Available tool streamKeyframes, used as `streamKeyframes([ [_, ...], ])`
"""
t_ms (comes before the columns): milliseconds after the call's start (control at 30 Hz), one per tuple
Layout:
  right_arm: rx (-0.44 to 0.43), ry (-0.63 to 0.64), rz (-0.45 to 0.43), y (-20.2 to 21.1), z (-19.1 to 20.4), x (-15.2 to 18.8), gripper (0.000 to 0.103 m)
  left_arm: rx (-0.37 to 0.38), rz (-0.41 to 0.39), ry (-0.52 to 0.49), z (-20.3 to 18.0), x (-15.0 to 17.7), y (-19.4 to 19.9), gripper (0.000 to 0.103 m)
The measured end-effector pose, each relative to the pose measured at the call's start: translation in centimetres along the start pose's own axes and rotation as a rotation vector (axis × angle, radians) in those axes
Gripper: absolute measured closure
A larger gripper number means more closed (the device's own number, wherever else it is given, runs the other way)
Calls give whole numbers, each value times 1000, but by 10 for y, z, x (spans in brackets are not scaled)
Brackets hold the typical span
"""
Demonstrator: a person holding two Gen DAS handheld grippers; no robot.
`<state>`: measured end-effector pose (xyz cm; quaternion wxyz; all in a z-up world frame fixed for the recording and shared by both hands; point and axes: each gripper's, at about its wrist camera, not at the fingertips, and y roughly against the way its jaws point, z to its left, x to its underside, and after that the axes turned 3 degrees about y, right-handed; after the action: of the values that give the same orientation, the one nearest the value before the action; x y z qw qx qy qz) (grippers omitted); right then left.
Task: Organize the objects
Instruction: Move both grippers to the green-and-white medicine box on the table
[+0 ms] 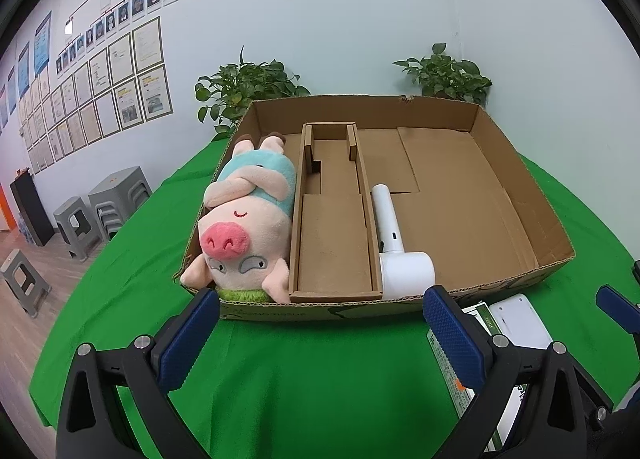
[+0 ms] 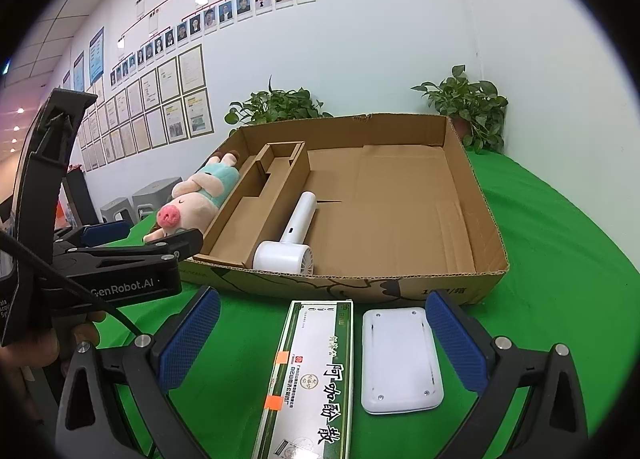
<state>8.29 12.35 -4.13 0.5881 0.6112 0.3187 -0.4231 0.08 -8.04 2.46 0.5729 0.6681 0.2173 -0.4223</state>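
A shallow cardboard box [image 1: 520,195] [image 2: 476,215] sits on the green cloth. Its left compartment holds a plush pig [image 1: 244,219] [image 2: 192,199]; a white hair dryer [image 1: 396,255] [image 2: 288,239] lies beside the cardboard insert [image 1: 334,219]. In front of the box lie a long green-and-white carton [image 2: 312,379] [image 1: 456,371] and a flat white device [image 2: 400,359] [image 1: 520,319]. My left gripper [image 1: 320,339] is open above bare cloth, just short of the box front. My right gripper [image 2: 324,343] is open, with the carton and white device lying between its fingers.
Two potted plants [image 1: 248,87] [image 1: 444,75] stand behind the box against the wall. Grey stools [image 1: 116,199] are on the floor to the left, past the table edge. In the right wrist view the left gripper's body [image 2: 120,263] and a hand [image 2: 36,343] are close on the left.
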Motion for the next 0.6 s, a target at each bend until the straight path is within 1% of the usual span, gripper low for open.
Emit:
streamKeyframes([
  [500, -3, -3, 2, -2, 1, 1, 0, 9, -2, 5, -1, 3, 0, 1],
  [600, -4, 0, 7, -2, 1, 2, 0, 33, 10, 13, 1, 4, -1, 1],
])
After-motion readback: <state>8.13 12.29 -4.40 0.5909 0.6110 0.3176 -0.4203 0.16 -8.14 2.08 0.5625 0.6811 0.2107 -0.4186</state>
